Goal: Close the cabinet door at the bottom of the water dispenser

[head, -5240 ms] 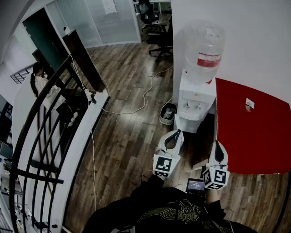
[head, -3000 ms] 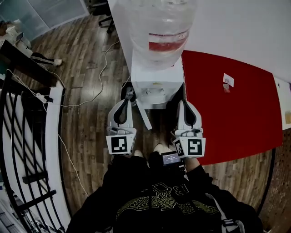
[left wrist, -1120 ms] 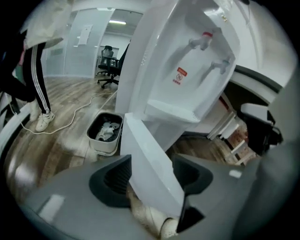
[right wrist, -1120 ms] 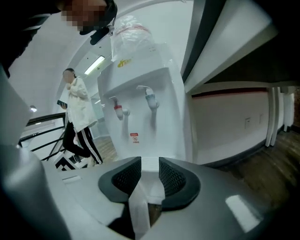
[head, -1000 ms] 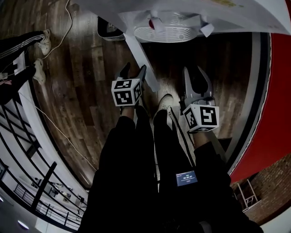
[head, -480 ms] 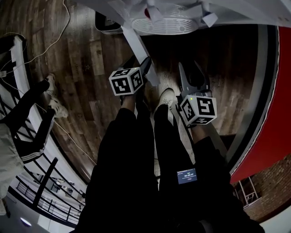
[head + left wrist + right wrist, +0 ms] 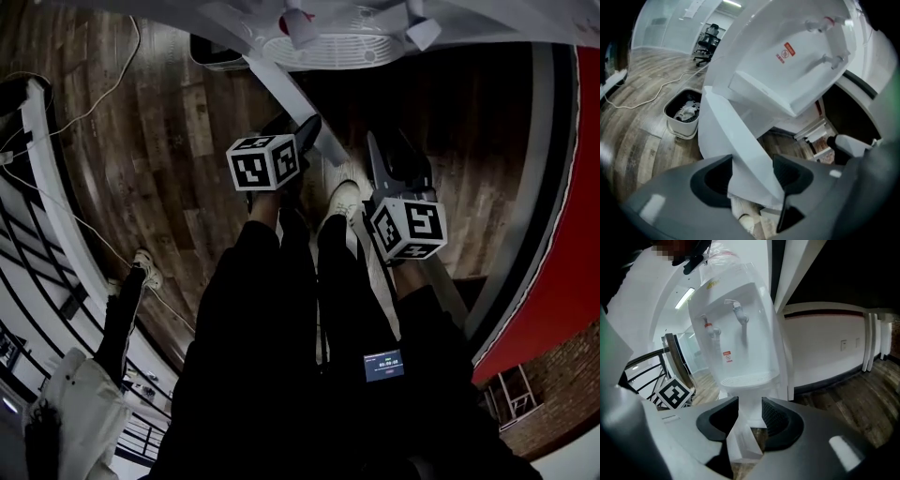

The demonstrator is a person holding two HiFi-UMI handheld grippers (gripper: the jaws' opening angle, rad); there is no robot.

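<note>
Left gripper (image 7: 753, 163) has crept forward over the last second and now has the free edge of the cabinet door (image 7: 733, 136) between its jaws; the white panel fills the gap from one jaw to the other, so I judge it clamped on that edge. Right gripper (image 7: 750, 405) has barely shifted in that time: its jaws stand a narrow gap apart with nothing gripped, pointing at the water dispenser (image 7: 736, 324) with the door's end just below them. From the head view the door is still wide open, a white strip slanting out from under the drip tray (image 7: 333, 47) across the wooden floor (image 7: 169, 141), well off the dispenser's front. A small waste bin (image 7: 684, 110) stands beside the dispenser on the door's far side. So the approach looks finished and the hold made, while the swing that shuts the door is not yet begun
</note>
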